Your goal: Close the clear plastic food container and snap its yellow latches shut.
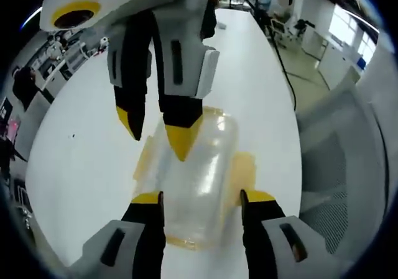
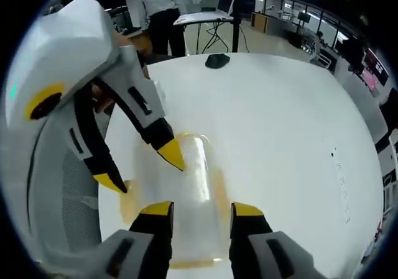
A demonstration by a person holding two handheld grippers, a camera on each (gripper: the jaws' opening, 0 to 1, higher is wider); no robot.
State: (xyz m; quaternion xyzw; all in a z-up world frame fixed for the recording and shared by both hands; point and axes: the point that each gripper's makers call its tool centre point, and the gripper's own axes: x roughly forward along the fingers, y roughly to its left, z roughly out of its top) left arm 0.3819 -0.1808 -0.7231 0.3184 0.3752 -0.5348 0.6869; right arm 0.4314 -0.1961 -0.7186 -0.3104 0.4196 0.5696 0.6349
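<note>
Your container (image 1: 199,179) sits lid-down on the white table (image 1: 81,161), yellow latches (image 1: 244,172) at its sides. Left gripper (image 1: 200,198) straddles one end, jaws spread. Right gripper (image 2: 200,209) is spread over the other end too.

Left gripper (image 1: 201,198) straddling clear container (image 1: 199,179), jaws spread; right gripper (image 1: 158,133) pointing down at far lid, jaws parted.

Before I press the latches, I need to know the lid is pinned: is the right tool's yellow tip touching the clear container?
Touching, it seems. In the left gripper view, the right tool rests one yellow tip on the clear container's lid, no gap visible.
</note>
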